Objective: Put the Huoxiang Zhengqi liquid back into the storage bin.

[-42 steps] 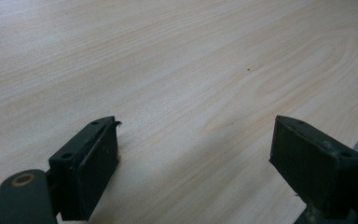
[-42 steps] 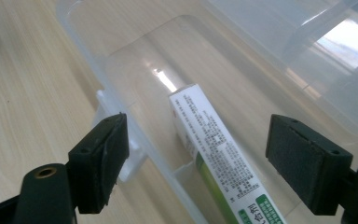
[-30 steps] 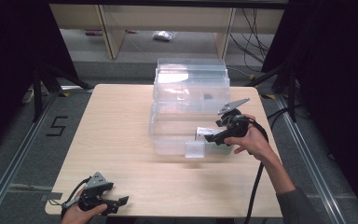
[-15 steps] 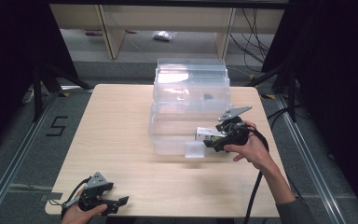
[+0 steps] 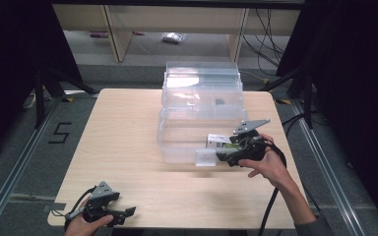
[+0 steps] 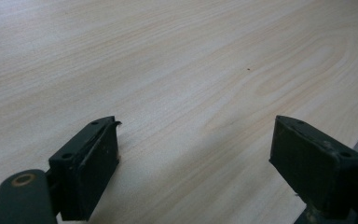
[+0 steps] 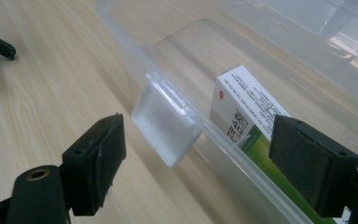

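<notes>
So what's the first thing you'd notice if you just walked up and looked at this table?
Probably the big see-through plastic box in the middle of the wooden table, with a green and white carton lying inside its near part. Next, the right tongs, jaws wide open by the clear latch tab on the box's front wall. The left tongs sit open at the table's near left corner.
</notes>
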Tool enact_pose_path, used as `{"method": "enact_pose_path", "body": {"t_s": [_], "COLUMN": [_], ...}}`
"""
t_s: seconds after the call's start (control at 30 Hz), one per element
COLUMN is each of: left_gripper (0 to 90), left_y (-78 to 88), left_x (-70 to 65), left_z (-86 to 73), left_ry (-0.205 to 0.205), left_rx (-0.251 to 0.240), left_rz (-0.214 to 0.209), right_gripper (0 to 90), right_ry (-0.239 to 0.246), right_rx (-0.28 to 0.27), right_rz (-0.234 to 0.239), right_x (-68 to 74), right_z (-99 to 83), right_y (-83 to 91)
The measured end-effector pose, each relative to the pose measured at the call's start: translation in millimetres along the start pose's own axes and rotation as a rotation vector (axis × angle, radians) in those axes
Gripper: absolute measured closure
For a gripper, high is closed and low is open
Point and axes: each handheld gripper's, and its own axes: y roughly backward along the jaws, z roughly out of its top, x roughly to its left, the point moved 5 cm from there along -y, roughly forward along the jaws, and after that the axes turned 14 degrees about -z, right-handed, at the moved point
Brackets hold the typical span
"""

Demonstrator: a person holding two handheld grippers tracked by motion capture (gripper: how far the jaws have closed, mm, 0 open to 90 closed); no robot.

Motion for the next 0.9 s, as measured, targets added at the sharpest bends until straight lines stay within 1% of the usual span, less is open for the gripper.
{"method": "enact_pose_path", "body": {"t_s": [0.03,0.07,0.1,0.13,0.17,0.2,0.23,0.3,0.33,0.37,0.4,0.43,0.47,0.5,0.53,0.57,0.63,0.67,0.7,0.73,0.77,0.8,0.83,0.87,0.9], "left_gripper": [14.8,14.8,14.8,14.8,14.8,14.8,14.8,14.8,14.8,14.8,14.8,14.8,14.8,14.9,14.8,14.8,14.9,14.8,14.9,14.8,14.8,14.8,14.8,14.8,14.8], "left_y": [-0.1,0.1,0.0,-0.2,0.1,-0.1,-0.1,0.1,0.0,0.0,0.1,0.2,0.2,0.2,0.3,0.2,0.2,0.3,0.2,0.1,0.2,0.0,-0.2,-0.3,-0.2], "left_x": [-0.1,-0.2,-0.2,-0.1,-0.2,-0.1,-0.2,-0.2,-0.2,-0.2,-0.2,-0.1,-0.3,-0.3,-0.3,-0.3,-0.5,-0.5,-0.5,-0.6,-0.6,-0.7,-0.6,-0.8,-0.9], "left_z": [0.0,0.0,0.0,0.0,0.0,0.0,0.0,-0.1,-0.1,0.0,0.0,-0.1,-0.1,-0.1,-0.1,-0.1,0.0,-0.1,0.0,0.0,0.0,0.0,0.0,0.1,0.1], "left_ry": [-0.001,-0.001,-0.001,-0.002,-0.001,-0.002,-0.001,-0.002,-0.002,-0.002,-0.002,-0.002,-0.002,-0.001,-0.002,-0.002,-0.002,-0.002,-0.003,-0.002,-0.003,-0.002,-0.005,-0.004,-0.004], "left_rx": [0.000,0.003,0.003,0.000,0.004,0.000,0.000,0.004,0.004,0.004,0.004,0.005,0.003,0.002,0.004,0.002,0.003,0.004,0.003,0.002,0.003,0.003,0.000,-0.002,-0.001], "left_rz": [-0.001,-0.002,-0.002,-0.001,-0.002,-0.001,-0.001,-0.002,-0.001,-0.001,-0.001,0.000,-0.002,0.001,-0.001,0.001,0.000,0.000,-0.002,-0.002,-0.002,-0.002,0.000,-0.001,-0.001], "right_gripper": [19.8,19.7,19.6,19.6,19.6,19.5,19.5,19.4,19.5,19.4,19.4,19.4,19.4,19.4,19.4,19.4,19.4,19.4,19.4,19.4,19.4,19.5,19.5,19.4,19.4], "right_ry": [0.002,0.013,0.009,0.005,0.002,-0.002,0.019,-0.005,-0.007,0.003,-0.007,0.002,0.002,0.005,-0.010,-0.013,-0.009,-0.010,-0.008,-0.012,-0.003,-0.011,-0.005,-0.010,-0.004], "right_rx": [0.009,0.009,-0.015,0.012,0.014,-0.014,0.004,-0.005,0.012,0.001,-0.022,-0.001,-0.005,-0.008,0.000,0.003,-0.007,-0.026,-0.005,-0.005,-0.008,0.001,0.004,0.009,0.004], "right_rz": [0.009,0.004,-0.007,0.003,0.008,0.002,0.011,0.005,0.014,0.015,0.008,0.014,0.010,0.017,0.013,0.012,0.001,-0.011,-0.003,0.000,-0.002,-0.007,-0.010,-0.001,0.001], "right_x": [0.9,0.3,1.1,2.3,3.6,4.6,4.0,8.0,8.7,9.2,10.9,10.7,11.5,12.7,15.3,16.0,17.8,19.3,20.9,22.5,23.6,24.8,25.2,27.1,26.6], "right_z": [-1.0,-1.6,-1.6,-3.1,-3.9,-4.0,-5.2,-7.7,-9.2,-10.0,-10.6,-12.1,-13.4,-14.8,-17.6,-19.1,-23.5,-25.6,-28.9,-31.9,-36.0,-38.8,-43.1,-46.3,-48.7], "right_y": [1.4,2.6,1.4,3.3,3.7,1.6,3.2,3.2,4.6,3.8,1.7,3.3,3.0,1.8,1.8,1.8,0.2,-1.3,-0.1,-0.3,-1.7,-1.6,-2.7,-3.5,-4.7]}}
